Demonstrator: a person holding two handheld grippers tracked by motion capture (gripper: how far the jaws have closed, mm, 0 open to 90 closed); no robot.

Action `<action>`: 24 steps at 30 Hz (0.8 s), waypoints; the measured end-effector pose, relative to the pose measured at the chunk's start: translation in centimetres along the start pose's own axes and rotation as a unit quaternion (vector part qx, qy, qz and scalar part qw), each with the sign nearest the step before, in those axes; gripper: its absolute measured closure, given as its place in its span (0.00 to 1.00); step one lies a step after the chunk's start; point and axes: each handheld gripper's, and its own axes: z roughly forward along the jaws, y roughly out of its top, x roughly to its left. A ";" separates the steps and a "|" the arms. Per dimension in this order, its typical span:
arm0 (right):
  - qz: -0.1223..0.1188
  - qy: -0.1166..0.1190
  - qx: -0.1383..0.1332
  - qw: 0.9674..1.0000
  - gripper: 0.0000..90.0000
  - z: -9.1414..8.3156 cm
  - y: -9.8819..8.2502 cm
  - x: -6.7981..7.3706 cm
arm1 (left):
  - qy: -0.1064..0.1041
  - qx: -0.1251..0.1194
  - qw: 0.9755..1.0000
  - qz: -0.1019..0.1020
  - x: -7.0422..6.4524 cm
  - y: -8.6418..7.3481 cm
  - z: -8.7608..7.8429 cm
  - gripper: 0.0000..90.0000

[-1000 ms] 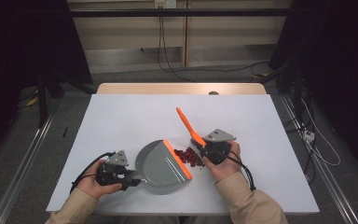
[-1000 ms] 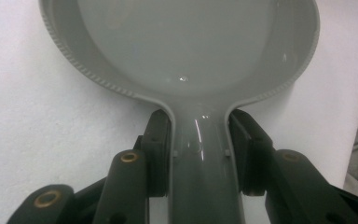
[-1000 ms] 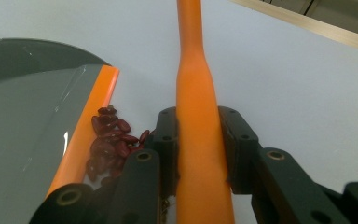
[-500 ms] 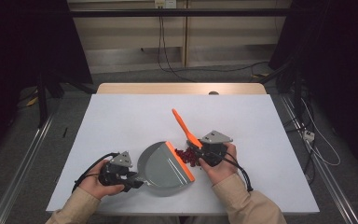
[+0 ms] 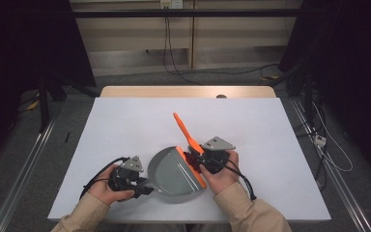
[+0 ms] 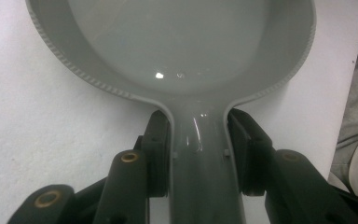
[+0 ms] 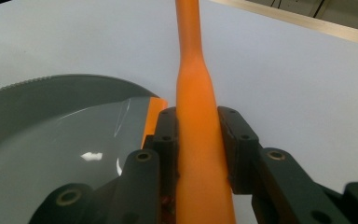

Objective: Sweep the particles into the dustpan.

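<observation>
While one grey plastic dustpan [image 5: 174, 176] lies flat on the white table [image 5: 125, 125], its glossy, rounded pan has a finely ribbed rim and a straight orange lip [image 5: 189, 166] along the open edge. Its narrow grey handle [image 6: 200, 154] runs back between the jaws of the left gripper [image 5: 145, 186], which are closed tight on it from both sides. One orange brush [image 5: 186, 133], smooth and matte, tapers from a thick base to a slim stem that slants up and away over the table. The right gripper [image 5: 204, 162] pinches that thick base, jaws pressed against both flanks, just beside the pan's orange lip. Dark red bristles [image 5: 191, 158] sit at the lip.
</observation>
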 end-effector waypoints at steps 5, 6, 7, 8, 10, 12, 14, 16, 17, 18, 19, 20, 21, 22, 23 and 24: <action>-0.001 0.000 -0.002 1.000 0.79 0.1 0.0 0.4 | -0.003 -0.002 1.000 -0.003 0.0 0.1 0.1 0.70; 0.000 0.000 -0.003 1.000 0.79 0.2 0.0 0.6 | -0.003 -0.002 1.000 -0.004 0.0 0.1 0.1 0.70; -0.002 -0.001 -0.003 1.000 0.79 0.2 0.0 0.6 | -0.003 -0.003 1.000 -0.005 0.1 0.1 0.1 0.70; -0.003 0.000 -0.004 1.000 0.79 0.3 0.0 0.7 | -0.003 -0.003 1.000 -0.006 0.1 0.1 0.1 0.70; -0.003 0.002 -0.004 1.000 0.78 0.3 0.1 1.0 | -0.003 0.000 1.000 -0.004 0.1 0.1 0.1 0.70; -0.006 0.004 -0.006 1.000 0.78 0.4 0.1 1.2 | -0.003 -0.004 1.000 -0.009 0.1 0.1 0.2 0.70; -0.005 0.007 -0.007 1.000 0.78 0.5 0.1 1.5 | -0.001 -0.005 1.000 -0.010 0.1 0.1 0.2 0.70; -0.003 0.011 -0.008 1.000 0.78 0.6 0.1 1.7 | -0.001 -0.005 1.000 -0.011 0.1 0.1 0.2 0.70; -0.002 0.013 -0.011 1.000 0.78 0.6 0.2 1.8 | -0.002 -0.005 1.000 -0.011 0.1 0.1 0.1 0.70; -0.001 0.017 -0.012 1.000 0.78 0.6 0.2 1.9 | -0.003 -0.006 1.000 -0.012 0.2 0.1 0.1 0.70; -0.005 0.018 -0.012 1.000 0.78 0.7 0.2 2.0 | -0.004 -0.007 1.000 -0.013 0.2 0.1 0.1 0.70; -0.005 0.017 -0.014 1.000 0.78 0.7 0.3 2.2 | -0.004 -0.007 1.000 -0.013 0.2 0.1 0.1 0.70; -0.008 0.017 -0.014 1.000 0.78 0.7 0.3 2.3 | -0.004 -0.008 1.000 -0.014 0.2 0.1 0.1 0.70; -0.007 0.020 -0.016 1.000 0.78 0.7 0.4 2.4 | -0.005 -0.008 1.000 -0.015 0.2 0.0 0.1 0.70; -0.003 0.025 -0.020 0.999 0.79 0.6 0.5 2.5 | -0.005 -0.008 1.000 -0.016 0.2 0.0 0.1 0.70; 0.000 0.033 -0.023 0.999 0.79 0.5 0.6 2.7 | -0.004 -0.008 1.000 -0.016 0.2 0.0 0.1 0.70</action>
